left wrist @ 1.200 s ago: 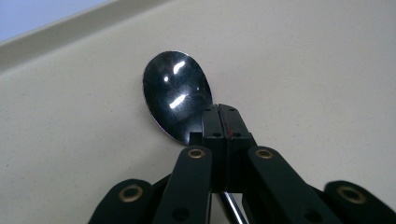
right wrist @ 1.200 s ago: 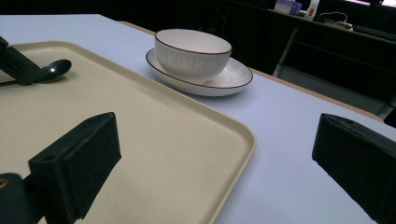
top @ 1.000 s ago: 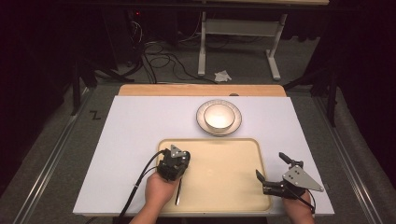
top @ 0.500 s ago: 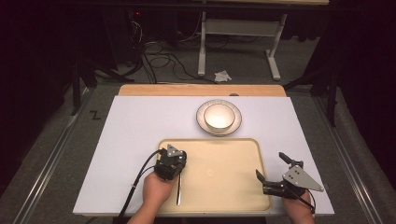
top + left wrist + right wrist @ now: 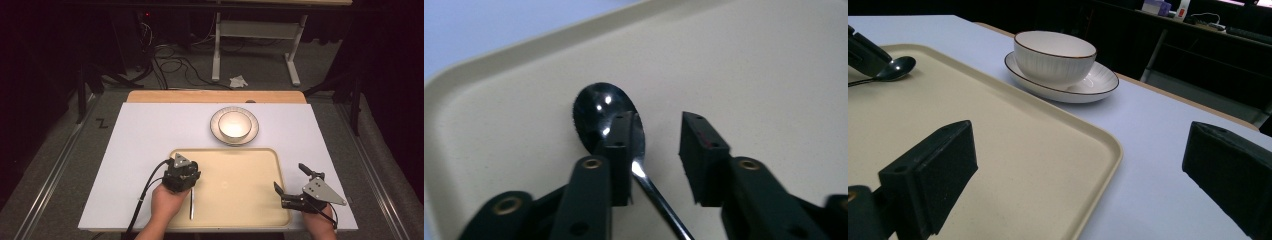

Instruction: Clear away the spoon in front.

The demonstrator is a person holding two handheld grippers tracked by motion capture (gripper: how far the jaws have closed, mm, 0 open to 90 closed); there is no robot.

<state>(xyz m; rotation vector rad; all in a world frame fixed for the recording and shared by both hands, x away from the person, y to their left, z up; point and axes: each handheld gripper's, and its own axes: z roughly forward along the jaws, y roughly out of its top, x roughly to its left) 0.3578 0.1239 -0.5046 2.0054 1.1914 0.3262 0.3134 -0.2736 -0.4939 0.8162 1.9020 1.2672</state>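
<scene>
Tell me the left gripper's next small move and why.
Probably lift the left gripper straight up, clear of the spoon. Its jaws have just been opening; the spoon lies flat on the tray between them, by one pad, with a gap to the other.

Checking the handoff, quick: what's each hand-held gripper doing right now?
Left hand-held gripper: just opening, spoon lying loose between its jaws.
Right hand-held gripper: open, empty.

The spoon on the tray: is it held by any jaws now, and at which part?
No. The left gripper has just been opening; the spoon lies loose between its jaws, at the neck. The right gripper is open.
</scene>
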